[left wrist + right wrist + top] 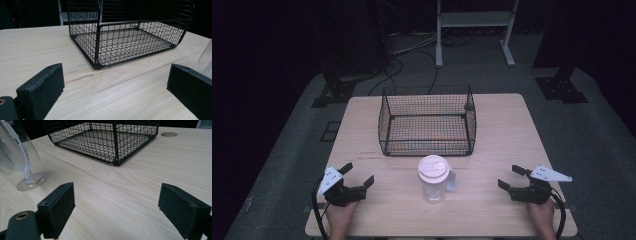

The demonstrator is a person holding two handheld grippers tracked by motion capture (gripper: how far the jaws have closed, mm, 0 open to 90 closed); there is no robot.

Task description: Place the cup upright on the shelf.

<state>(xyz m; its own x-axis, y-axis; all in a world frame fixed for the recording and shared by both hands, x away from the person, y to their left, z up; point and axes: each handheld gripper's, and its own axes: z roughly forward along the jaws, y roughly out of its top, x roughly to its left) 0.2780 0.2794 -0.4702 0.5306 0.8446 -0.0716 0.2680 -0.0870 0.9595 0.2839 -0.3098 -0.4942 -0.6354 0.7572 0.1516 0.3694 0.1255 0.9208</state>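
Observation:
A clear plastic cup (434,181) with a white lid stands upright near the table's front middle; its base and side appear at the left of the right gripper view as the cup (20,160), and its edge as the cup (206,58) at the right of the left gripper view. Behind it sits an empty black wire basket (428,121), also seen as the basket (130,32) and the basket (105,137). My left gripper (356,176) rests at the front left, open, with nothing between its jaws. My right gripper (512,177) rests at the front right, open too and holding nothing.
The wooden table (512,130) has a round cable hole (169,134) near the basket. A dark scratch (80,78) marks the wood in front of the basket. Beyond the table stand a white frame (474,27), black stand bases and cables on grey floor.

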